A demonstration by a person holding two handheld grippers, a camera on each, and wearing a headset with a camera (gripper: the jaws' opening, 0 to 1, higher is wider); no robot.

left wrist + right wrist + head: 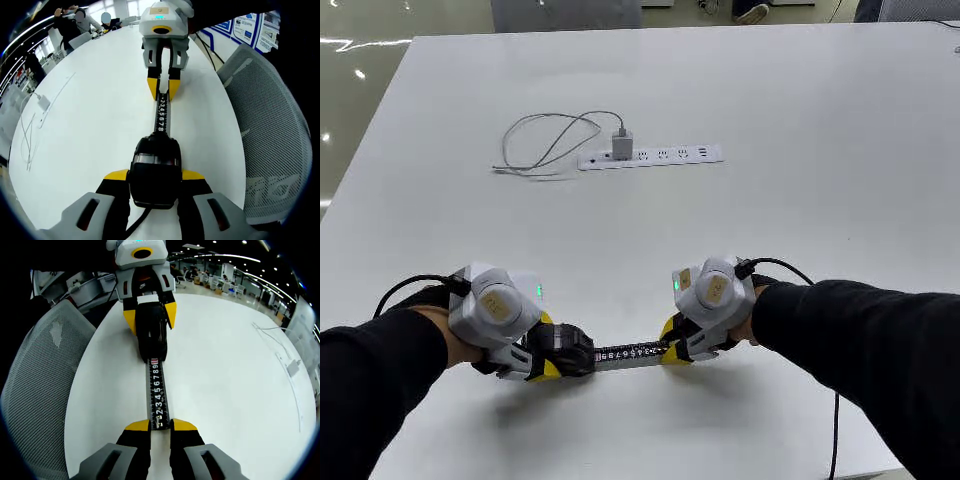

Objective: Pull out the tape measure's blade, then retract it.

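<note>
A black tape measure case (pixel 570 351) (pixel 154 169) (pixel 151 335) rests low over the white table (pixel 650 230), with my left gripper (pixel 548 355) (pixel 154 175) shut around its sides. Its dark blade (pixel 632 352) (pixel 161 114) (pixel 156 395) with white numerals runs out a short way, roughly ten numerals long. My right gripper (pixel 672 350) (pixel 160 425) is shut on the blade's tip. The two grippers face each other along the blade near the table's front edge.
A white power strip (pixel 655 156) with a plugged charger (pixel 621 144) and a looped cable (pixel 548 142) lies mid-table, well beyond the grippers. A grey mesh chair (pixel 265 140) (pixel 40 380) stands at the table's near side. People sit in the far background.
</note>
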